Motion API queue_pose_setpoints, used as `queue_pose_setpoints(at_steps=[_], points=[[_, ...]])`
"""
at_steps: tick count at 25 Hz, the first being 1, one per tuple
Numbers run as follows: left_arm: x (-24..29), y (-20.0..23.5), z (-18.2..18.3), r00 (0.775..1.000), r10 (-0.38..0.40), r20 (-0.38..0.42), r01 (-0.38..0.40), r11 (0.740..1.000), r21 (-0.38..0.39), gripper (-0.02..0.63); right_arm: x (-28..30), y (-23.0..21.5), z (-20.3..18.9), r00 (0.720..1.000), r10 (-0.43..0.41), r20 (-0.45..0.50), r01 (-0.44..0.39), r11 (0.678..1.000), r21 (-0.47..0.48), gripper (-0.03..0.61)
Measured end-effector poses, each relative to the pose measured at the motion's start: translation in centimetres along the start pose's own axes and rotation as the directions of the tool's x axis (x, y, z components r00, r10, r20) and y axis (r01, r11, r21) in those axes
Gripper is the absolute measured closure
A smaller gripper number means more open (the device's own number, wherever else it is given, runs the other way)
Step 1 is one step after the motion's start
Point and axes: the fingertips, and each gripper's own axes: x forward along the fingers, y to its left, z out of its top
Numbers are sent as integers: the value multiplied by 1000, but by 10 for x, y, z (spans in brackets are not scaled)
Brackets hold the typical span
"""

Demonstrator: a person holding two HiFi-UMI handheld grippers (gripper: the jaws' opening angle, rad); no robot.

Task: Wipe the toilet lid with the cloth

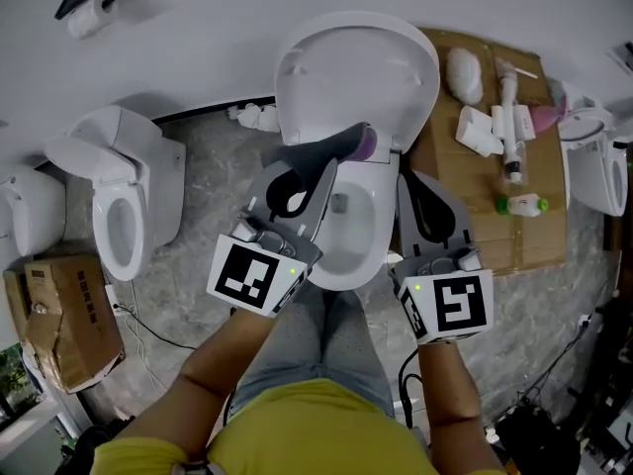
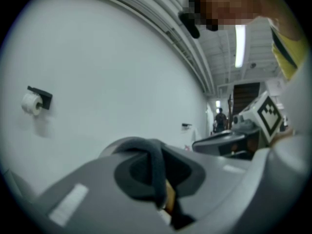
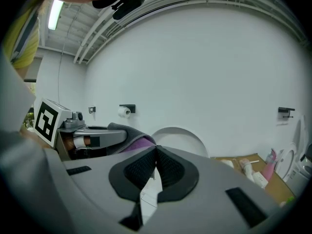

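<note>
My left gripper is clamped on the cloth — a grey fold runs up between the pads and flops over the tips, so soft slack rather than bare plastic would meet the surface first. My right gripper is pressed shut on nothing, pads meeting. I judge it is tucked closed because this wiping needs one hand, and closed jaws snag less. Both point ahead over the bowl, which lies right below the tips, the right gripper beside the left. Just past the left tips the lid stands raised, leaning towards the wall — that is why I hold the left gripper about level, so the cloth faces the lid's inner side. The bunched cloth sits at the lid's lower edge near the hinge; whether it touches I cannot tell. Wiping looks about to begin. Well off to the right of my right tips, bottles lie on cardboard. Far left of my left tips a paper roll hangs on the wall.
</note>
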Motion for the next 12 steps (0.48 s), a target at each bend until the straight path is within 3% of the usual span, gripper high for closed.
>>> queue_pose_setpoints(at_steps=[12], points=[[48,34,-33,1000,-4,28,4,1000,25,595,48,-23,-26,1000,-12,27,12,1000,-7,561]])
